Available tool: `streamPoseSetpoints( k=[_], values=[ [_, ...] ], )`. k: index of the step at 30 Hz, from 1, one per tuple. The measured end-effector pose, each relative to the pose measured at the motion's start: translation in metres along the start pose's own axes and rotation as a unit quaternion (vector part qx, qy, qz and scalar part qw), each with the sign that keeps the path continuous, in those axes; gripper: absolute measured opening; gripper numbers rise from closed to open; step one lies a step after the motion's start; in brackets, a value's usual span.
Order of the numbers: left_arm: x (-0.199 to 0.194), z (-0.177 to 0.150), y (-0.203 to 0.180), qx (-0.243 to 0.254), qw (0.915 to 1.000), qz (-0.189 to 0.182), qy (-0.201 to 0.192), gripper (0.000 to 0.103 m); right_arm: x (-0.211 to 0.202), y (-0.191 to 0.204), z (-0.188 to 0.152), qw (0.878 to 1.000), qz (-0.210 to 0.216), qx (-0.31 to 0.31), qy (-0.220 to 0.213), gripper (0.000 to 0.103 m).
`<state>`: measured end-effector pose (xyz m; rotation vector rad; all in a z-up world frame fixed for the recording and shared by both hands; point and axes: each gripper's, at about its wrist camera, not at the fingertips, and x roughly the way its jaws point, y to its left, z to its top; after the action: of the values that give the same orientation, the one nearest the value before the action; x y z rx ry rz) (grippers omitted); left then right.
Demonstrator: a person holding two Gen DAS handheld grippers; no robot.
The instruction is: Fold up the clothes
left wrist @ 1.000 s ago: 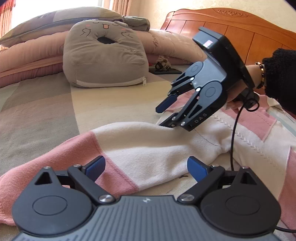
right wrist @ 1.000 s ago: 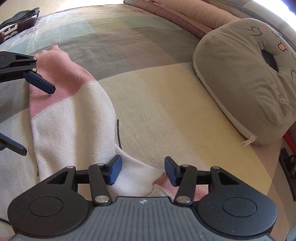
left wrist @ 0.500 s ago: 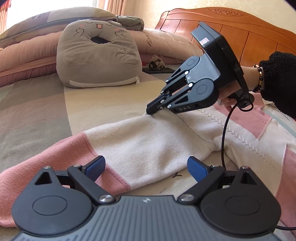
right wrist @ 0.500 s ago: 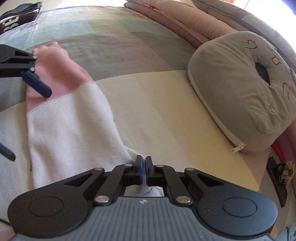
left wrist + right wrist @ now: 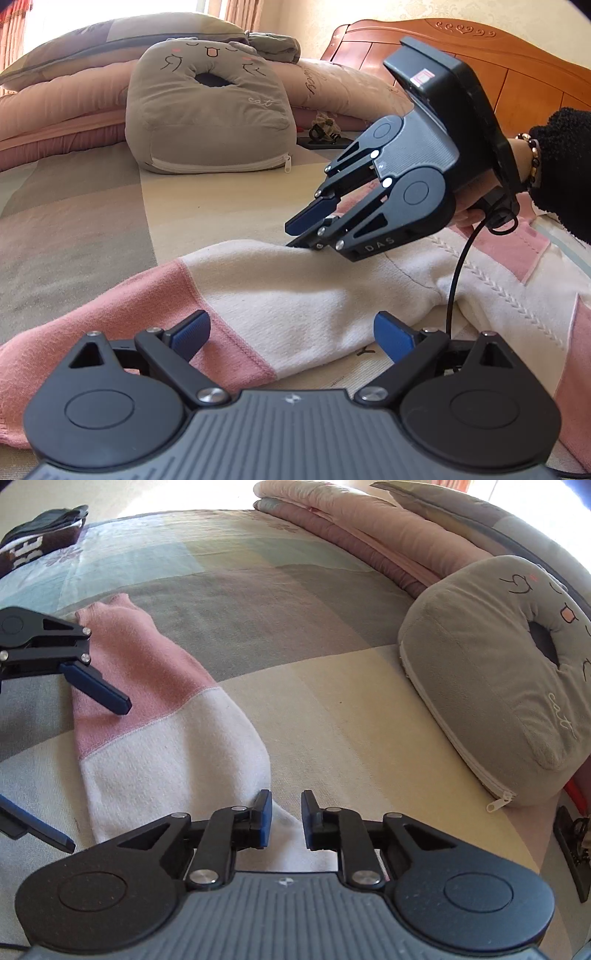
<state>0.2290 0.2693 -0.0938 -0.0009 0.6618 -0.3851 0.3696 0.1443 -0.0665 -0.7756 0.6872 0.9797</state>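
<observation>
sleeve (image 5: 295,295): white and pink, flat on bed (image 5: 332,709).
right gripper (image 5: 284,818): jaws opening, fabric apparently loose between.
left gripper (image 5: 291,332): wide open, nothing held.
tip: re-pinch far edge deeper.

Sweater (image 5: 314,295) body (right side) cut off.

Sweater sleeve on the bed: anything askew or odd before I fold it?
Nothing damaged. The sleeve lies stretched out flat across the bedspread, pink cuff outward. The right gripper is opening, with white fabric below the gap.
</observation>
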Motion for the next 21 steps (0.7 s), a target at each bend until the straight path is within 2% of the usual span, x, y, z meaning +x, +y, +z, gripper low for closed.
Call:
streamPoseSetpoints(
  k=[3,7,10,11,12,14,16,21],
  values=[
    [0.001,0.000,-0.001,0.003,1.0000,-0.002,0.002,0.095,0.004,0.005,-0.002,1.000,-0.009,-0.026,0.001,0.034],
    [0.001,-0.001,-0.002,0.002,1.0000,-0.003,0.003,0.095,0.006,-0.018,-0.003,0.999,0.043,0.028,0.011,0.034],
    [0.002,-0.001,-0.001,0.000,1.0000,-0.001,0.004,0.095,0.008,-0.033,-0.008,0.993,0.082,0.080,0.018,0.035],
    [0.002,-0.001,0.000,-0.001,1.0000,-0.001,0.004,0.095,0.008,-0.033,-0.009,0.992,0.088,0.084,0.019,0.030],
    [0.003,-0.001,0.000,-0.001,1.0000,0.000,0.005,0.095,0.006,-0.030,-0.009,0.993,0.089,0.078,0.019,0.021],
    [0.004,-0.001,-0.001,-0.002,1.0000,0.000,0.004,0.095,0.003,-0.018,-0.008,0.996,0.075,0.046,0.013,0.010],
    [0.004,-0.001,-0.001,-0.003,1.0000,0.002,0.004,0.095,0.000,-0.009,-0.007,0.998,0.049,0.024,0.005,0.009],
    [0.003,-0.001,0.004,-0.015,0.9998,0.015,-0.002,0.095,0.009,-0.022,-0.003,0.996,-0.018,0.081,-0.015,0.010]
  ],
)
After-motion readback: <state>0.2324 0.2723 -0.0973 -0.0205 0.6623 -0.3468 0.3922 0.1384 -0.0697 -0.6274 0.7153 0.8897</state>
